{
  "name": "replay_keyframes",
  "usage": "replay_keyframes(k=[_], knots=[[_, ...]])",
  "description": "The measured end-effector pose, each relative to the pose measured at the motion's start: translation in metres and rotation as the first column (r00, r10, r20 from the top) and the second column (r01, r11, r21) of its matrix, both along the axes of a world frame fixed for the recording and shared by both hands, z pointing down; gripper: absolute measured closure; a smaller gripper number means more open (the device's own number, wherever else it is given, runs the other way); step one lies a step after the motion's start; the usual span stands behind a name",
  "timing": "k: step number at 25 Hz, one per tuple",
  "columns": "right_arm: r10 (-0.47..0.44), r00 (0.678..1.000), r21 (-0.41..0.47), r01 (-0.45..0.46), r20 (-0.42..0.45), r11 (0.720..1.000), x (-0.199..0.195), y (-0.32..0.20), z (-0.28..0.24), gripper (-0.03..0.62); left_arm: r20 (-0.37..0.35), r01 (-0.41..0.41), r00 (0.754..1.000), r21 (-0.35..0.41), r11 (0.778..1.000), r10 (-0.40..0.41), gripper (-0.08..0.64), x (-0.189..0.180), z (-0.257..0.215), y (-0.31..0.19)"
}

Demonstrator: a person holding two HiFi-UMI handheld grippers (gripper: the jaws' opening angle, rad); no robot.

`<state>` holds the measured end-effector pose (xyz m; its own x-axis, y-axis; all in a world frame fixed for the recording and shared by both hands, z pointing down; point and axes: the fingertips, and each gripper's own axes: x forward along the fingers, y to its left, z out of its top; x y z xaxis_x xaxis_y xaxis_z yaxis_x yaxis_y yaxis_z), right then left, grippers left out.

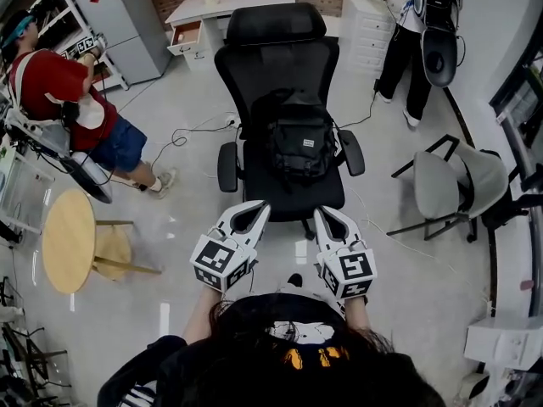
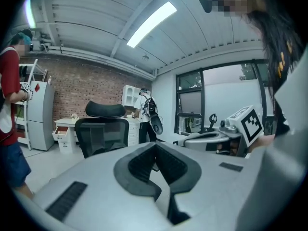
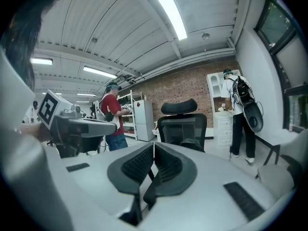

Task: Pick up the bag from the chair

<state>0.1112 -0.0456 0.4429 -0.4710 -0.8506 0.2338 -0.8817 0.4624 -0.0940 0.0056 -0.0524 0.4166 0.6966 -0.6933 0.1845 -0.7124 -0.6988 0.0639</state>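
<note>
A black backpack (image 1: pixel 299 141) sits upright on the seat of a black office chair (image 1: pixel 276 62), leaning on its mesh back, in the head view. My left gripper (image 1: pixel 260 206) and right gripper (image 1: pixel 321 214) are side by side just short of the seat's front edge, both pointing at the bag and apart from it. Each is shut with nothing between its jaws. In the left gripper view the left gripper (image 2: pixel 155 145) faces the chair (image 2: pixel 102 129). Over the shut right gripper (image 3: pixel 154 145) the top of the bag (image 3: pixel 190 142) shows against the chair (image 3: pixel 182 126).
A person in a red shirt (image 1: pixel 59 91) sits at the left by a round wooden stool (image 1: pixel 68 240). A grey chair (image 1: pixel 458 181) stands at the right. Another person (image 1: pixel 420 24) stands at the back right near white drawers (image 1: pixel 369 28). Cables (image 1: pixel 182 134) lie on the floor.
</note>
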Motion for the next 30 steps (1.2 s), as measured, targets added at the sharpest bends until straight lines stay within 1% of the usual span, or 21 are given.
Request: replay_keyframes(k=[6,11,21,25,30], knots=[[-0.018,1.000,-0.011,0.018,0.015,1.000,0.012,-0.020,0.006,0.584,0.010,0.016,1.000,0.000,1.000,-0.016,0.555,0.015,0.003,-0.020],[-0.033,0.999,-0.017,0.034,0.039,0.999,0.011,-0.031,0.008,0.584,0.027,0.020,0.999,-0.014,1.000,-0.020,0.555,0.019,0.006,-0.029],[-0.075,0.997,-0.041,0.077,0.036,0.996,0.005,-0.059,0.022,0.584,0.032,0.074,0.997,-0.045,0.996,-0.073,0.555,0.009,0.022,-0.057],[-0.068,0.997,-0.047,0.070,0.032,0.996,0.009,-0.079,0.026,0.584,0.027,0.061,0.998,-0.042,0.997,-0.059,0.555,0.014,0.022,-0.075],[-0.063,0.998,-0.054,0.064,0.020,0.996,0.007,-0.106,0.027,0.584,0.019,0.036,0.999,-0.056,0.998,-0.035,0.555,0.015,0.027,-0.107]])
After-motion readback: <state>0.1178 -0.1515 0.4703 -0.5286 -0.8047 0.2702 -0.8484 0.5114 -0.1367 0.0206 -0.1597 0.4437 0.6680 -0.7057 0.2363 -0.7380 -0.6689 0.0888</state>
